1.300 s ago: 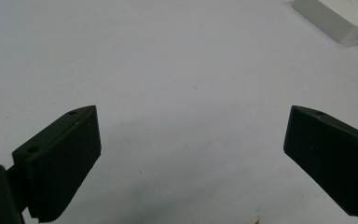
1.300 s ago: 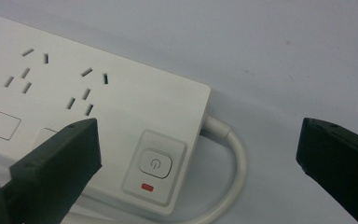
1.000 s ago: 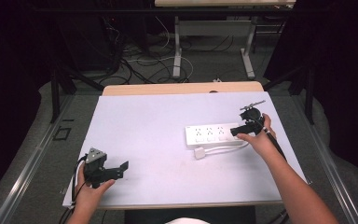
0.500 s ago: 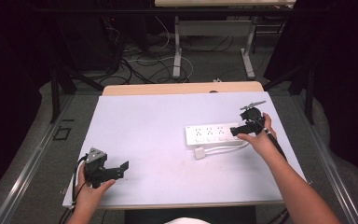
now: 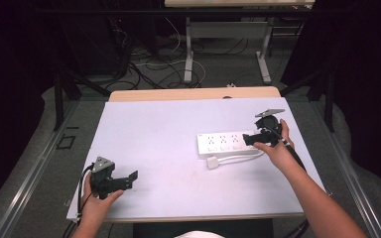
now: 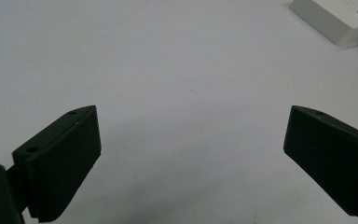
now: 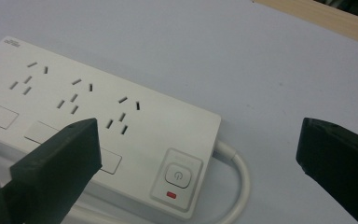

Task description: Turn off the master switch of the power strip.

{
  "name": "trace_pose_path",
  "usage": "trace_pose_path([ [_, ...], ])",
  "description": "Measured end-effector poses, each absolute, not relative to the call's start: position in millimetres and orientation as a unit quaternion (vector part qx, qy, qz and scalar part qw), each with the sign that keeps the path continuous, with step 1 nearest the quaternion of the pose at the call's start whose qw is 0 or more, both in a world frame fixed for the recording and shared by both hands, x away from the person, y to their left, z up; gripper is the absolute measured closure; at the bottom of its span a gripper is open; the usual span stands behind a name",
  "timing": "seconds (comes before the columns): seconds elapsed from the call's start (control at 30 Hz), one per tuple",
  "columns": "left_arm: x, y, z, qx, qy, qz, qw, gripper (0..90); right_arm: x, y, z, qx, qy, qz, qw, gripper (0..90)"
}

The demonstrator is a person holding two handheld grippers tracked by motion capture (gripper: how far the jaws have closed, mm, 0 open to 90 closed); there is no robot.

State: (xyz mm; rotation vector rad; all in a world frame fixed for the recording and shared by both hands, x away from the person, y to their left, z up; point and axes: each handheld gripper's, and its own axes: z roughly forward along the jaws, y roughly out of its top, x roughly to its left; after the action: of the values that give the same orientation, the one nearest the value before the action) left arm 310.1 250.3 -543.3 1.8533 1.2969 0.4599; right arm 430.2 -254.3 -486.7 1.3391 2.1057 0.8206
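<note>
A white power strip [image 5: 223, 143] lies flat on the right half of the table, its white cable curling back under it to a white plug [image 5: 212, 162]. In the right gripper view the power strip [image 7: 98, 121] shows three socket groups and a power button [image 7: 177, 176] at its near end. My right gripper [image 5: 252, 139] hovers at the strip's right end, open, jaws spread wide with nothing between them. My left gripper [image 5: 129, 177] rests near the table's front left, open and holding nothing. The strip's corner [image 6: 331, 18] appears far off in the left gripper view.
The white table top [image 5: 168, 129] has a wooden strip [image 5: 193, 93] along its far edge. Beyond it stand table legs and loose cables [image 5: 178, 64] on the floor. A grey rail [image 5: 34, 168] runs along the left side.
</note>
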Motion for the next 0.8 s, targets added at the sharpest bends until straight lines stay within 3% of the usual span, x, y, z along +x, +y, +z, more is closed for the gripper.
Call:
trace_pose_path([
  [0.8, 309.9, 250.4, -543.0, 0.733, 0.514, 0.184, 0.407, 4.0, 390.2, -245.5, -468.9, 0.454, 0.782, 0.335, 0.263, 0.0],
])
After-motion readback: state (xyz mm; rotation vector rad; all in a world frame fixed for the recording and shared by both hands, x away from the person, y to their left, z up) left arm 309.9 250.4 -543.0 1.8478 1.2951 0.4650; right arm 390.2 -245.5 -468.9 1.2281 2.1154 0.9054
